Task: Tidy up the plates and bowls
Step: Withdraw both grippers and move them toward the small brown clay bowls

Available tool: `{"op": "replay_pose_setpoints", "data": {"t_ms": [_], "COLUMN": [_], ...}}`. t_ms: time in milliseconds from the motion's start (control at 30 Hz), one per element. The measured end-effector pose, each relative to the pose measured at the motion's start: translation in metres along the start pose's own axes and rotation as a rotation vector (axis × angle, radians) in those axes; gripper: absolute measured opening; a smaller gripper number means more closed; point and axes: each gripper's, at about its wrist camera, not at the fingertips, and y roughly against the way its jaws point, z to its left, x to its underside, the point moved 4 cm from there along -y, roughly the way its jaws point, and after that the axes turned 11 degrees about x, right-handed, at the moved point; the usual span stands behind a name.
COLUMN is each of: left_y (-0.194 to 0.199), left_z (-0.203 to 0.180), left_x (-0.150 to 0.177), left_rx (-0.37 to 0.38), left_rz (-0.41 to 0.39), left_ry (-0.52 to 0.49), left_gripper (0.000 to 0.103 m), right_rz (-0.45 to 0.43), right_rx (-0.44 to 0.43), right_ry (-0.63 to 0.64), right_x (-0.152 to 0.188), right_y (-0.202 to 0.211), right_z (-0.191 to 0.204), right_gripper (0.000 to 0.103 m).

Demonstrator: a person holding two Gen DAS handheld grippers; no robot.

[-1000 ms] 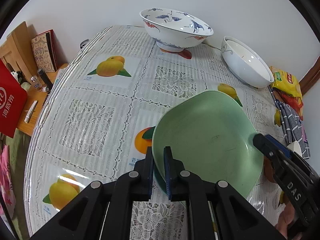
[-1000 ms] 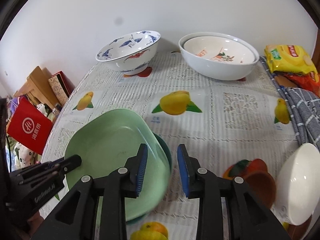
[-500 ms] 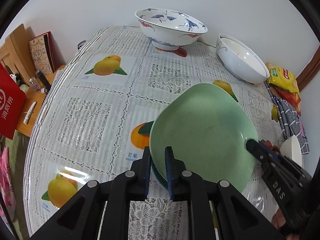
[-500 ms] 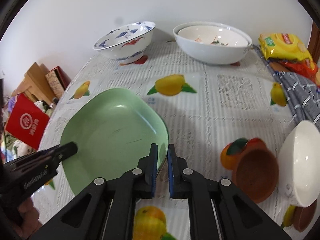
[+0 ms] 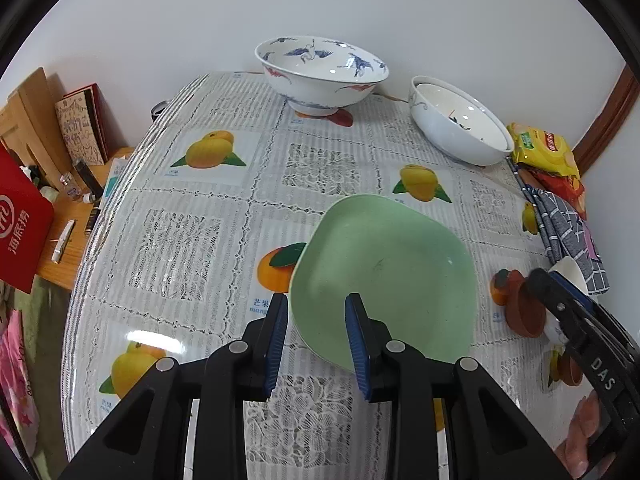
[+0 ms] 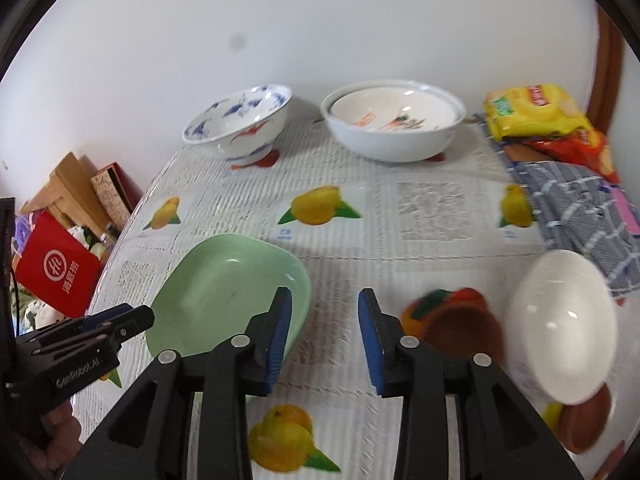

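A pale green square plate (image 5: 384, 272) (image 6: 224, 292) lies flat on the fruit-print tablecloth (image 5: 192, 240). My left gripper (image 5: 318, 344) hangs just over the plate's near-left rim. Its jaws are opening; the rim sits between them with a gap on each side. My right gripper (image 6: 324, 340) is at the plate's right edge. Its jaws are opening too, with only cloth between them and the left finger over the plate's rim. Each gripper also shows in the other view: the right gripper (image 5: 540, 280) and the left gripper (image 6: 140, 318).
At the back stand a blue-and-white crane bowl (image 6: 240, 124) and two nested white bowls (image 6: 392, 120). To the right are a brown saucer (image 6: 460, 328), a small white bowl (image 6: 564, 328), another brown dish (image 6: 584, 424), snack packets (image 6: 536, 112) and a checked cloth (image 6: 580, 208). The table's edge drops off at left.
Half a second ago both grippers were shut on the green plate's rim. Both have let go, opened and drawn up and back. The plate, tilted a second ago, now lies flat.
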Motion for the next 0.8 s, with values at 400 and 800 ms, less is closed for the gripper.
{"op": "replay_pose_setpoints", "data": {"t_ms": [400,800], "left_y": [0.033,0.055], "left_z": [-0.067,-0.134], "left_x": [0.022,0.052], "left_rx": [0.032,0.063], "left_rz": [-0.049,-0.102], "left_ry": [-0.129,-0.235], "left_gripper": [0.028,0.028], "right_rz": [-0.062,-0.085], "right_rx": [0.182,0.292], "right_ry": [-0.087,-0.241], "right_x": [0.048,0.113], "right_y": [0.072,0.119], "right_z": [-0.102,-0.187], "right_gripper": [0.058,0.063]}}
